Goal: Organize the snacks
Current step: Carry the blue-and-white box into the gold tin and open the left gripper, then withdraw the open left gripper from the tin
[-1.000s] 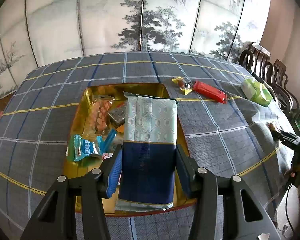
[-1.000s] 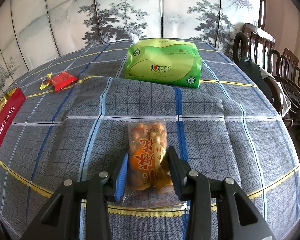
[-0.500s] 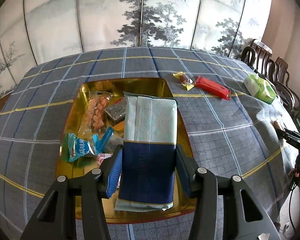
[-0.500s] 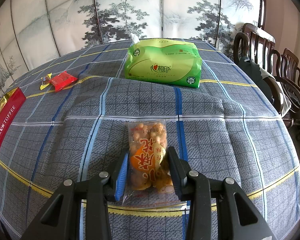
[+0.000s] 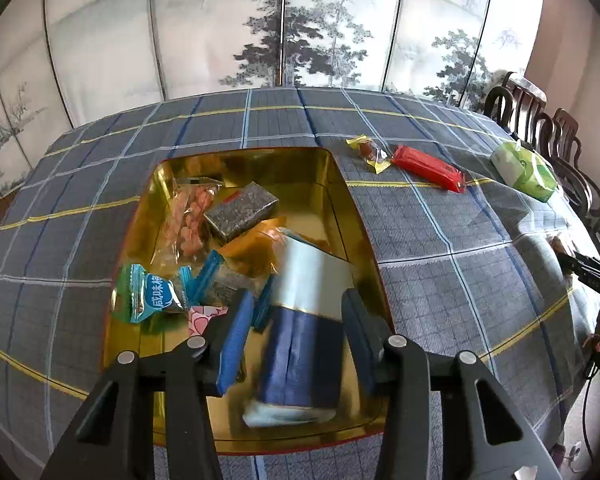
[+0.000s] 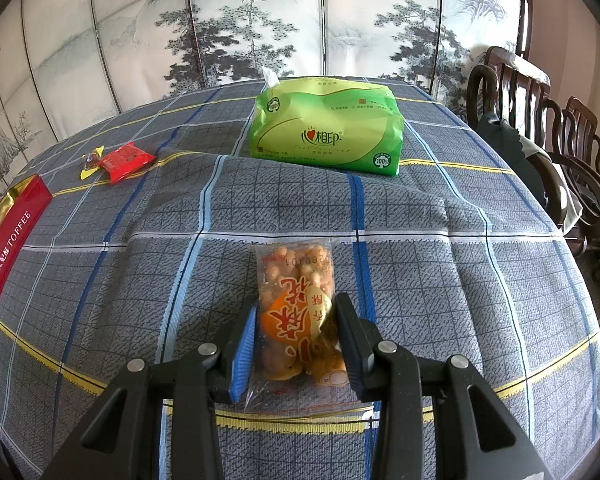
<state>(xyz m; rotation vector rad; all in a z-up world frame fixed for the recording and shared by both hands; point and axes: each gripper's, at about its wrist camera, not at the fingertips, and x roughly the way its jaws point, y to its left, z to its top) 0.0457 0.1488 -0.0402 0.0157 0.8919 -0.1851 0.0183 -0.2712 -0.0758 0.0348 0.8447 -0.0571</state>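
Note:
In the left wrist view my left gripper (image 5: 296, 340) is open above the gold tray (image 5: 340, 184). The blue and pale-green packet (image 5: 304, 344) is blurred and tilted between the fingers, loose, its lower end in the tray. The tray also holds a peach snack bag (image 5: 190, 220), a grey block (image 5: 240, 210) and a teal packet (image 5: 152, 298). In the right wrist view my right gripper (image 6: 296, 338) is shut on a clear bag of peanuts (image 6: 296, 300) lying on the tablecloth.
A red bar (image 5: 428, 168) and a yellow-wrapped sweet (image 5: 368, 152) lie right of the tray. A green tissue pack (image 6: 328, 128) stands behind the peanuts. The red tray wall marked TOFFEE (image 6: 8, 248) is at far left. Wooden chairs (image 6: 540, 128) line the right edge.
My left gripper has opened wider and risen; the blue packet has slipped from the fingers and is dropping into the tray. The right gripper and peanuts have not moved.

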